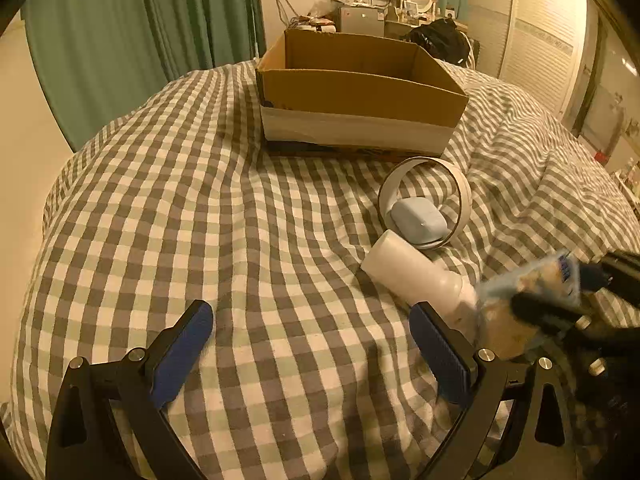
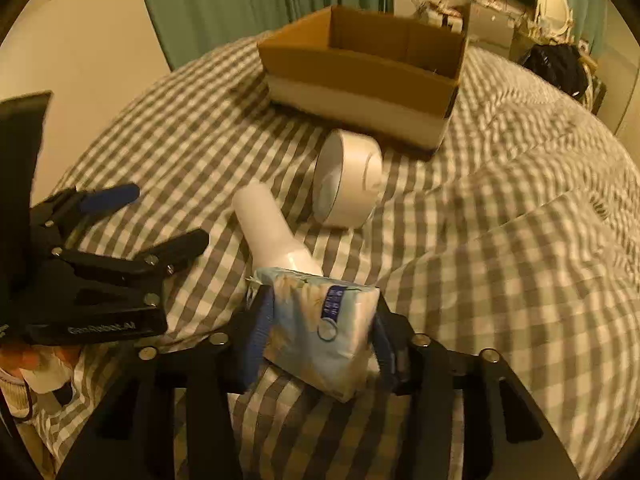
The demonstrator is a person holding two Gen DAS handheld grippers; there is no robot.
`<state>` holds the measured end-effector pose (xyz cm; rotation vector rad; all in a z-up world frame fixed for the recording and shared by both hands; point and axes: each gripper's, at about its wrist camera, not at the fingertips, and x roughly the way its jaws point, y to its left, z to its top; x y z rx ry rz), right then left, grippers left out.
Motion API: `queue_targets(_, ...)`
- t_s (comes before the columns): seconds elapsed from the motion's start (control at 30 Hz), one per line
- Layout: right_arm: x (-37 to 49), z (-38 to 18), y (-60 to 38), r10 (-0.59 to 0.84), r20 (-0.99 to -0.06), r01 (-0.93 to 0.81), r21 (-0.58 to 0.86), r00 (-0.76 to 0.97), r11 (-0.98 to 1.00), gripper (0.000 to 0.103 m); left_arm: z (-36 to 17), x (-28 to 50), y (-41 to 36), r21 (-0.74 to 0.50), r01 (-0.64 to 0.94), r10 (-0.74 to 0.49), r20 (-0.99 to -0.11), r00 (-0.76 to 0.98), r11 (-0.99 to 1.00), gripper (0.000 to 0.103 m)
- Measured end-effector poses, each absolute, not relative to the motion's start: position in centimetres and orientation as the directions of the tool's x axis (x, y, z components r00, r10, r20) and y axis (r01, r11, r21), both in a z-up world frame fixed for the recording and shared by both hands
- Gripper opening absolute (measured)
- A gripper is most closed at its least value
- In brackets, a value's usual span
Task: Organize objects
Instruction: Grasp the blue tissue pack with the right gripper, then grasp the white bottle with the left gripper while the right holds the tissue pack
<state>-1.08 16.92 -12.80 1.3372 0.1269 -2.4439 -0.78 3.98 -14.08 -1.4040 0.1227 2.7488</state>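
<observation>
Left wrist view. The left gripper (image 1: 310,354) hangs over a checked bedspread (image 1: 240,220) with its blue-padded jaws wide apart and nothing between them. A cardboard box (image 1: 360,92), open at the top, stands on the far part of the bed. Just in front of its near right corner a roll of tape (image 1: 425,203) stands on edge, and a pale blue case (image 1: 419,218) shows through its ring. A white bottle (image 1: 412,276) lies on its side near the tape, its neck toward the lower right. At the right edge the right gripper (image 1: 560,304) appears, blurred, with a tissue pack (image 1: 528,292) between its fingers.

Right wrist view. The right gripper (image 2: 320,332) is clamped on the tissue pack (image 2: 320,328), blue pads pressing both sides; the pack's lower edge sits at the bedspread (image 2: 500,260). The bottle (image 2: 276,236) lies touching the pack's far end, the tape (image 2: 348,178) beyond it, then the box (image 2: 360,76). The left gripper (image 2: 132,220) shows at the left, jaws spread.
</observation>
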Motion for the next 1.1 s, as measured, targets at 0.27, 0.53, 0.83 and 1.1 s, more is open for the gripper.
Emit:
queue_targets(0.27,-1.3,-8.5,19.8,-0.193,-0.750,0.254,0.034,-0.632,-0.966,0.043,-13.6,-2.0,7.1,-0.013,-0.104,0.069,-0.830,-0.554,-0.994,0.101)
queue_targets(0.53,-2.0,-8.8,21.2,-0.160,-0.731,0.215,0.018,-0.663,-0.976,0.043,-15.9,-3.4,11.9,0.000,-0.196,0.096,-0.871,-0.482,-0.981,0.101)
queue_targets(0.83,-2.8,-11.2,23.9,-0.212,-0.752,0.171,0.133,-0.624,-0.976,0.043,-18.5,-5.5,13.5,0.009,-0.223,0.087,-0.905,-0.417,-0.975,0.067)
queue_targets(1.1,-2.6,-11.3,23.9,-0.213,-0.750,0.167,0.138,-0.626,-0.976,0.043,-16.9,-4.6,13.3,0.012,-0.230,0.095,-0.891,-0.445,-0.973,0.053)
